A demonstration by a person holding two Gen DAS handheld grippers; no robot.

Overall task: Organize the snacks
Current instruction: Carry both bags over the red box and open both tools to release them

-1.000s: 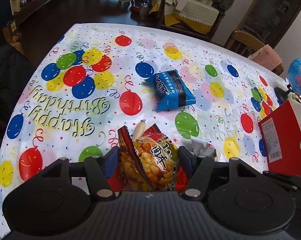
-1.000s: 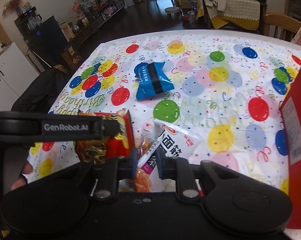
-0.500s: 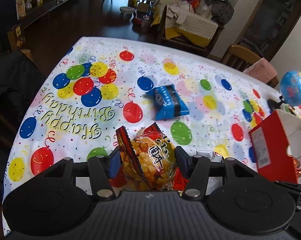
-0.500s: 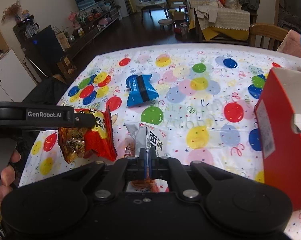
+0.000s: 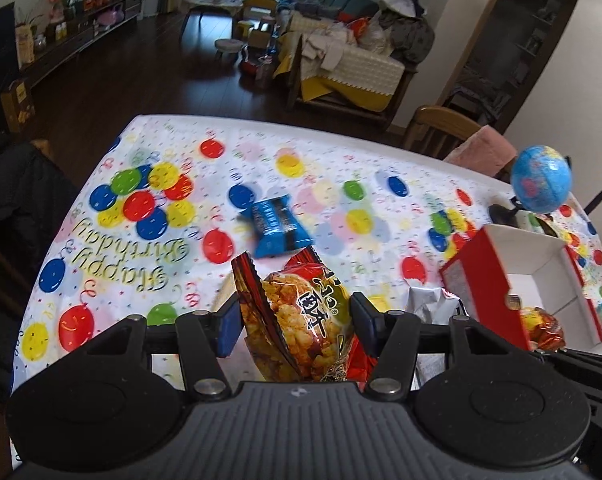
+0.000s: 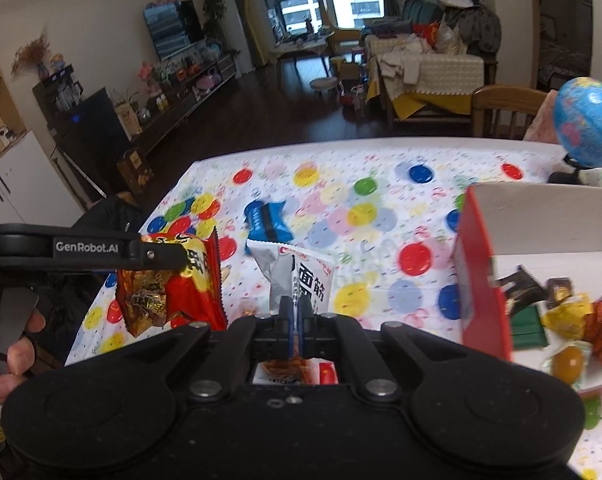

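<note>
Two packets are held off the table. Red snack bag stands with its long axis upright, crimped top away from the camera, pinched at mid-spread by the left gripper. White packet also stands upright, its lower part nipped in the right gripper, jaws pressed together. Blue packet lies mid-table on the balloon cloth. Red box sits at the right edge, holding wrapped sweets. Living room beyond.

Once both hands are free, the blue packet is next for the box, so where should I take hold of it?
Judging by its pose, take the blue packet across its puffy middle, at the dark band, coming straight down from above. It lies flat and alone on the tablecloth.
</note>
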